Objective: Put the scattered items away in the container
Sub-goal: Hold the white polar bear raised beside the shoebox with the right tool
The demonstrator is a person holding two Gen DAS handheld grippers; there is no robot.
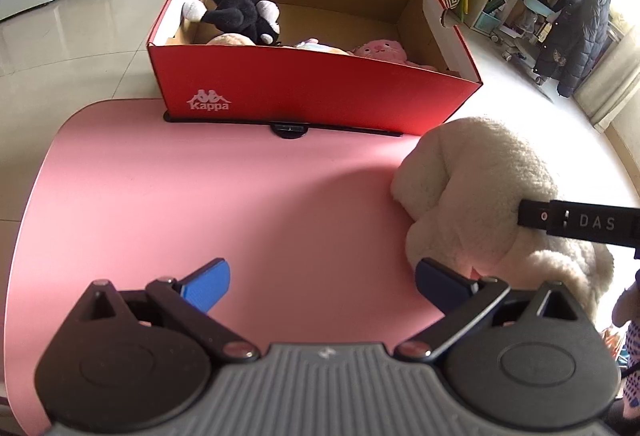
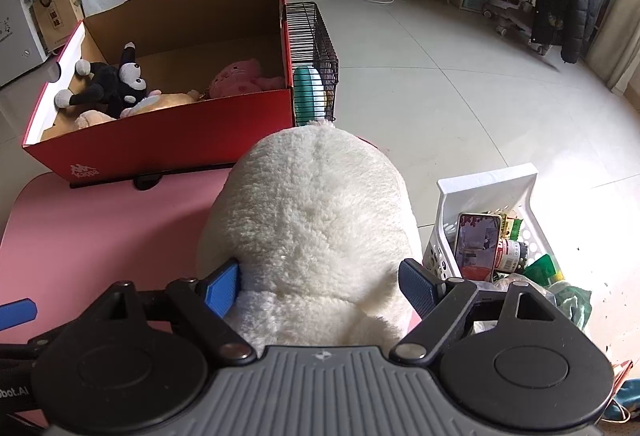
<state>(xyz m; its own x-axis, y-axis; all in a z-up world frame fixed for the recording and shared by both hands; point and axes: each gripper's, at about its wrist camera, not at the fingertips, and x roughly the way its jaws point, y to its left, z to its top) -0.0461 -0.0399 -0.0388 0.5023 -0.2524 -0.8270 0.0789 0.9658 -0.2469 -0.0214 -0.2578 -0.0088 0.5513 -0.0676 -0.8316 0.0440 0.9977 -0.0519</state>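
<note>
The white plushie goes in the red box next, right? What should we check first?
1. Right gripper around the white plushie: ok, a finger on each side.
2. Squeezing firmly: cannot tell.
3. Left gripper out of the way: ok, open and holding nothing over the pink table.
4. Red box open on top: ok.
5. Room inside: cannot tell; the black plushie and pink plushie leave bare floor at the back, but the white one is big.
</note>
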